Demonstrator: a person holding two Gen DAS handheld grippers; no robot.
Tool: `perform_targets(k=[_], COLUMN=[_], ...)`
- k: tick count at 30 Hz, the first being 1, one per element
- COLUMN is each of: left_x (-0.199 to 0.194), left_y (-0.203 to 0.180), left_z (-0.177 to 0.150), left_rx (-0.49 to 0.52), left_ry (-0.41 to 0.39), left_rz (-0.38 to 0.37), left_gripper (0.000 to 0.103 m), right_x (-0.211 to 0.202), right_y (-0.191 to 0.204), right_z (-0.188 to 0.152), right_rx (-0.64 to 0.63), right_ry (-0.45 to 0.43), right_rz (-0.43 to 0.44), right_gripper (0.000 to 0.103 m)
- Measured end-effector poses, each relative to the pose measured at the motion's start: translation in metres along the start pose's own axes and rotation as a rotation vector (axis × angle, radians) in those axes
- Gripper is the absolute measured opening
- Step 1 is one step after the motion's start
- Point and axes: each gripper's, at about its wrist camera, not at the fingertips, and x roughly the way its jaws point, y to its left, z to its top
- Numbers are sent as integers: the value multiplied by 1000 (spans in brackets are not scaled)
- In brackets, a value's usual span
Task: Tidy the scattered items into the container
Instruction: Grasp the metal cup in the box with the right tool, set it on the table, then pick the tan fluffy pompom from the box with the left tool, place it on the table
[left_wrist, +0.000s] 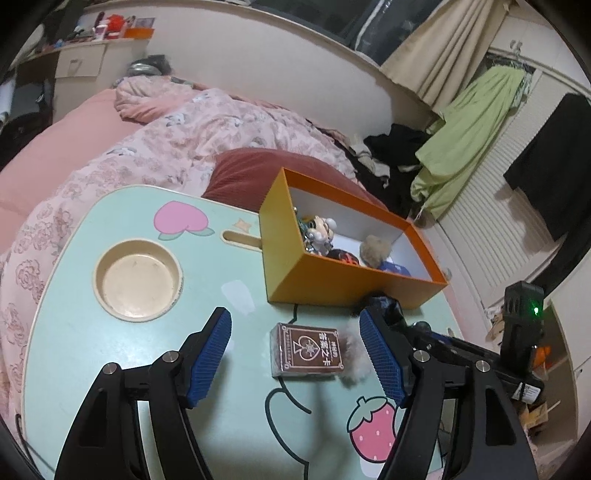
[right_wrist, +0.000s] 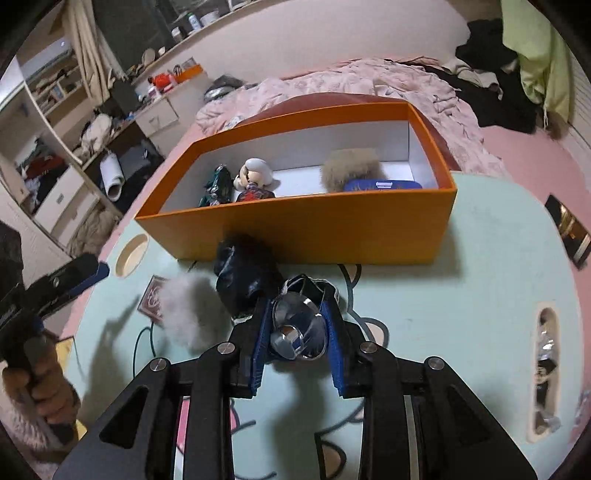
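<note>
In the left wrist view, the left gripper (left_wrist: 295, 354) is held wide open and empty over a brown card box (left_wrist: 306, 350) at lower centre, below the orange container (left_wrist: 354, 284). In the right wrist view, the right gripper (right_wrist: 297, 332) is seen clamped narrowly on a shiny keychain (right_wrist: 299, 332), a grey pom-pom (right_wrist: 188, 314) dangling at its left, in front of the container (right_wrist: 314, 229) across the upper middle.

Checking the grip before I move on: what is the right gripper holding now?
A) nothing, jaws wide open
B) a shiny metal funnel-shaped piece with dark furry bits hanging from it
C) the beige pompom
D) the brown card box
B: in the right wrist view the right gripper is closed on the shiny metal piece, while the card box lies on the table and the beige pompom sits in the orange box.
</note>
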Motion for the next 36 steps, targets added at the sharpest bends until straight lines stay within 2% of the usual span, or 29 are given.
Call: perform_targets(k=[1, 3, 5, 7, 10, 18, 21, 22, 23, 24, 26, 30, 32, 36], left_x=[0, 0, -1, 0, 2, 4, 10, 13, 17, 23, 32, 57, 80, 139], left_y=[-2, -4, -4, -6, -8, -26, -42, -48, -53, -60, -70, -105, -125, -152], left_z=[0, 0, 1, 2, 5, 29, 43, 48, 52, 58, 66, 85, 95, 106], left_rx=[5, 11, 13, 16, 28, 100, 146, 161, 171, 178, 186, 242, 278, 316], left_ry=[2, 2, 0, 2, 3, -7, 6, 19, 31, 45, 68, 135, 203, 352], left_rz=[3, 9, 11, 14, 14, 9, 11, 16, 20, 23, 19, -53, -79, -52], left_gripper=[74, 74, 74, 74, 74, 74, 74, 74, 74, 74, 74, 74, 73, 70], right_x=[1, 0, -7, -17, -24, -28, -22, -17, -11, -9, -4, -5, -4, -5], right_y=[-2, -5, -8, -12, -14, 1, 7, 11, 16, 16, 9, 4, 3, 4], right_z=[0, 0, -4, -9, -17, -55, -58, -57, -56, -54, -51, -52, -53, -54], right_rx=[15, 39, 62, 86, 99, -23, -76, -102, -127, -122, -84, -68, -68, -67], right_ry=[-10, -26, -56, -83, -76, -19, -40, -33, -15, -8, 16, 8, 8, 8], right_rz=[1, -17, -16, 2, 9, -114, -189, -239, -294, -303, -309, -317, -317, -315], right_gripper=[39, 64, 72, 73, 76, 77, 79, 80, 88, 96, 103, 103, 103, 103])
